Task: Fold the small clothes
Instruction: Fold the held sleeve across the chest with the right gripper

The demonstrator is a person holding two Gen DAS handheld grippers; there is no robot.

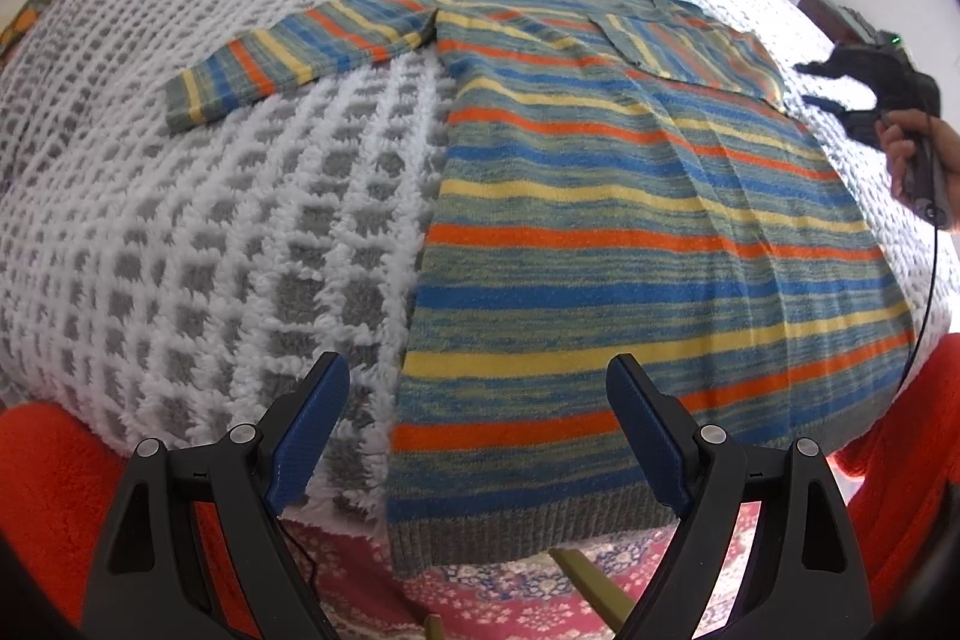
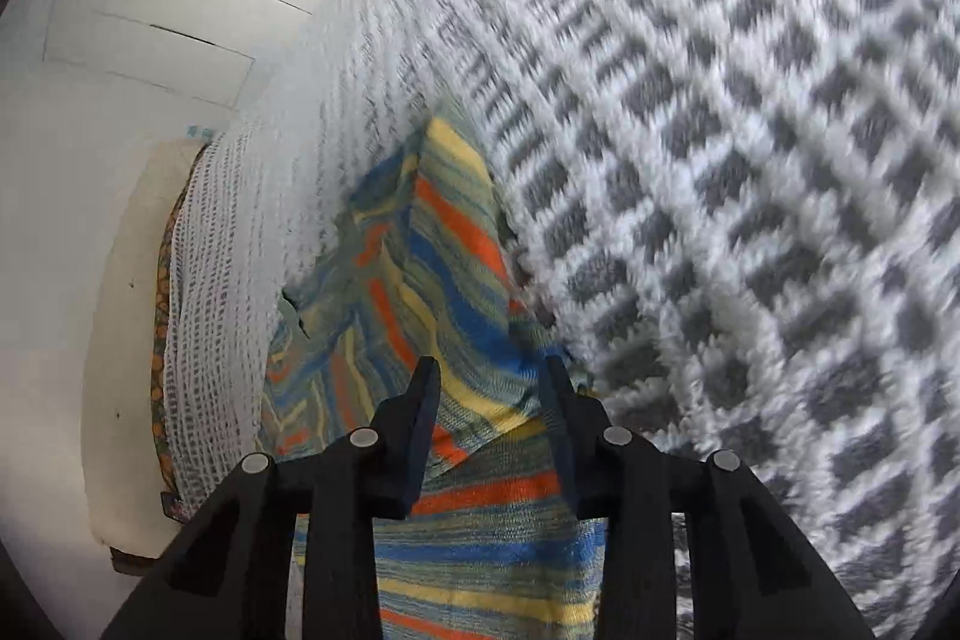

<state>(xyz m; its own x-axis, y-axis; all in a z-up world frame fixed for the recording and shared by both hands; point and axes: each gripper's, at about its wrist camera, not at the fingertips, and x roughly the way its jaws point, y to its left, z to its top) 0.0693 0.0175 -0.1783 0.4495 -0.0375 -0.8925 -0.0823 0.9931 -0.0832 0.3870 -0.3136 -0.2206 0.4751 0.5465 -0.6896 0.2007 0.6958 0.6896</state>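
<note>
Already partly folded, a striped sweater (image 1: pixel 600 220) lies flat on a grey-and-white checked bedspread (image 1: pixel 210 232). Its right sleeve (image 1: pixel 690 40) is folded across the chest at one o'clock; its left sleeve (image 1: pixel 288 52) is spread out at ten o'clock, unfolded. The left gripper (image 1: pixel 477 430) hovers over the hem, jaws wide and empty. The right gripper (image 2: pixel 489 382) has narrowed jaws straddling the folded sleeve; whether the pads pinch it, I cannot tell. No readable writing or labels.
</note>
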